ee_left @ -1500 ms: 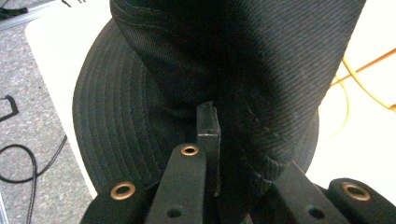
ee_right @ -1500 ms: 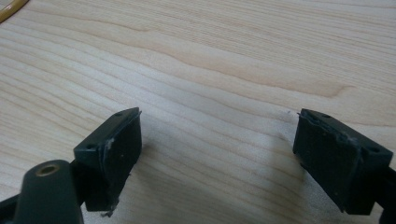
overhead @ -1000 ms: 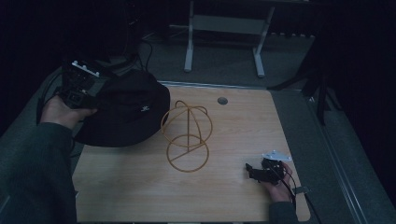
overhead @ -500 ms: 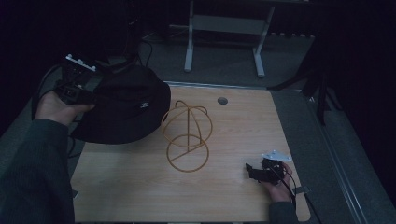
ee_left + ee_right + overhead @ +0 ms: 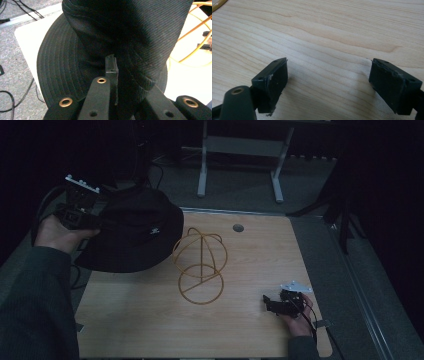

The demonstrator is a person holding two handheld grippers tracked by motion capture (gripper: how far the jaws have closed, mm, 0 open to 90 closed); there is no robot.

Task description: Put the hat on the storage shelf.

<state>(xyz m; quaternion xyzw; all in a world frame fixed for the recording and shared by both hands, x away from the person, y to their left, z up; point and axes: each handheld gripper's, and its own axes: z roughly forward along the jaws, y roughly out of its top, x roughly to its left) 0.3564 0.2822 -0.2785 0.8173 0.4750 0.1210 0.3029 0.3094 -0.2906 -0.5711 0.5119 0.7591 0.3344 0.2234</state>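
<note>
Pale wood table [image 5: 150,320] — dark grey floor [image 5: 240,185].

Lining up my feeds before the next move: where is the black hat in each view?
High view: hat at upper left, off the table's left edge, gripped by the left gripper.
Left gripper view: hat across most of the picture, brim pinched in the jaws.
Right gripper view: hat not in it.
Shared landmark: the wire stand, at centre in the high view, right edge in the left gripper view.
</note>
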